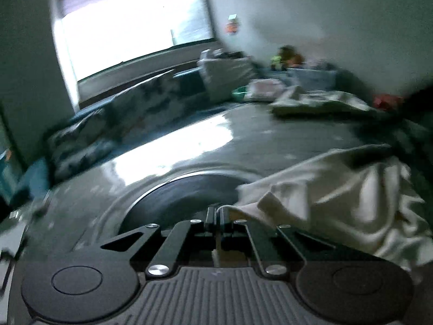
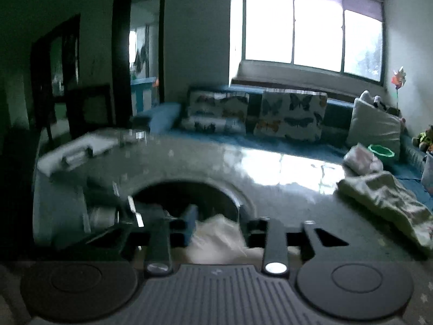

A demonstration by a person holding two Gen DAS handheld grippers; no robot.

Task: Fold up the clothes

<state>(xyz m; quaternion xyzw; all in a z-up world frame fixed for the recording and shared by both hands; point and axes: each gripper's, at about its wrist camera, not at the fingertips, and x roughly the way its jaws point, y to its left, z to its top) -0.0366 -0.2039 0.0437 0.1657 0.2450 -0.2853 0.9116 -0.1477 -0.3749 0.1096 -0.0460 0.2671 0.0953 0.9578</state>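
Observation:
A cream-white garment lies bunched on the glossy grey table, to the right in the left wrist view. My left gripper is shut on an edge of this garment, low over the table. In the right wrist view my right gripper is open, with a fold of the same white cloth lying between its fingers. The view is blurred. The other gripper's body shows just left of it.
A second, pale patterned garment lies crumpled at the table's far right; it also shows in the left wrist view. A round dark inset sits in the table. A blue sofa with butterfly cushions stands behind. A flat white thing lies at far left.

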